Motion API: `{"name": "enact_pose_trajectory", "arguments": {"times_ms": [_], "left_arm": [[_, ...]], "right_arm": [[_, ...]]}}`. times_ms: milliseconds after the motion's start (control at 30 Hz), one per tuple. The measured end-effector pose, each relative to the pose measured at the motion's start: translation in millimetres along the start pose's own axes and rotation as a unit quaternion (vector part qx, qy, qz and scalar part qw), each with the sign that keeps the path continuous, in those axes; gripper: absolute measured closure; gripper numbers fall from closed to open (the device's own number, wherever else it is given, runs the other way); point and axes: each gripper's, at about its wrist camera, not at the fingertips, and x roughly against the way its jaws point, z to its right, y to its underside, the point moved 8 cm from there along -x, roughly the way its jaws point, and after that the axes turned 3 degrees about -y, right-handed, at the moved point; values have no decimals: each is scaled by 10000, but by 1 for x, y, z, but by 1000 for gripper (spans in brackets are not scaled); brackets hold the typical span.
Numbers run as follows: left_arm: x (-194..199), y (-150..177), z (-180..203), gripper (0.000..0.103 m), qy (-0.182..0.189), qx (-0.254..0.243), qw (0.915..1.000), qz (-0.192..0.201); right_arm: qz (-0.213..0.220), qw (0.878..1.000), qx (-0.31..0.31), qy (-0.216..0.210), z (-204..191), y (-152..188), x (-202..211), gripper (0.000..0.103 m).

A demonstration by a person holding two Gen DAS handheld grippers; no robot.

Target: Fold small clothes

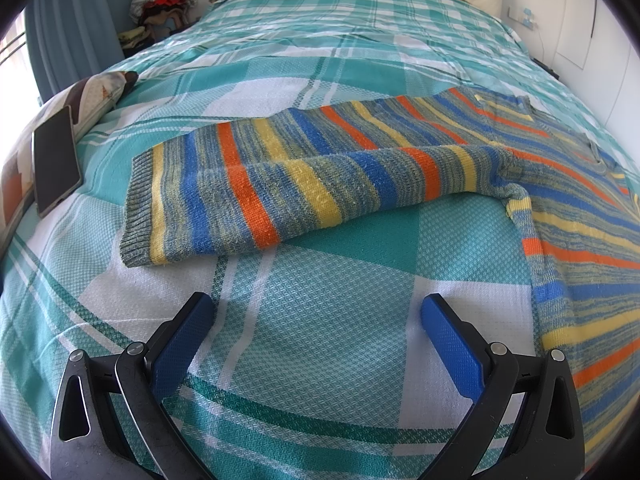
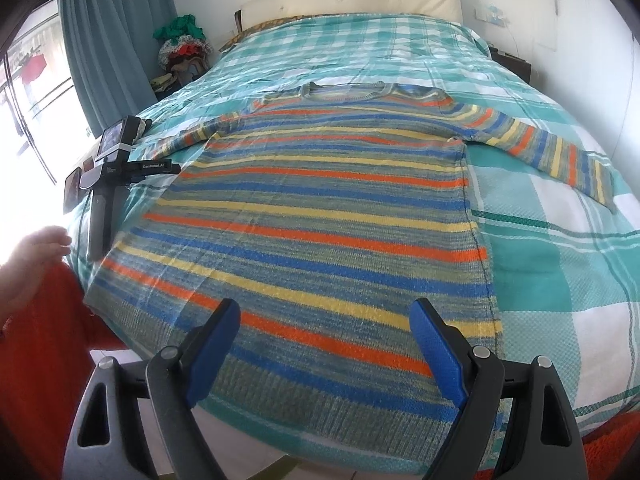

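On bed (image 2: 560, 264): striped sweater (image 2: 320, 208) flat, neck toward headboard (image 2: 352, 0); left gripper (image 1: 316, 308), right gripper (image 2: 324, 316) released.

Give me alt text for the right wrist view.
A striped knit sweater lies flat, unfolded, on a teal plaid bedspread, sleeves spread to both sides. The right gripper hovers open over its hem; the left gripper sits at the sweater's left edge.
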Motion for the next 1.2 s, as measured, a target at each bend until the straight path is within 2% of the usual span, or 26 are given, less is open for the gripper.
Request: {"name": "enact_pose_trajectory", "arguments": {"times_ms": [767,1067,1133,1200], "left_arm": [[0,0,0,0,-5,-2,10000,0],[-1,0,2,0,-17,-5,10000,-13],[-1,1,2,0,-28,-8,10000,-2],[-2,0,1,0,-13,15,10000,-58]], "right_arm": [[-96,9999,-97,-1,7,5,-6,17],[-134,9999,75,-17,1,6,-7,17],[-151,9999,26,-74,1,5,-7,17],[-117,9985,-390,-357,10,-3,-1,17]]}}
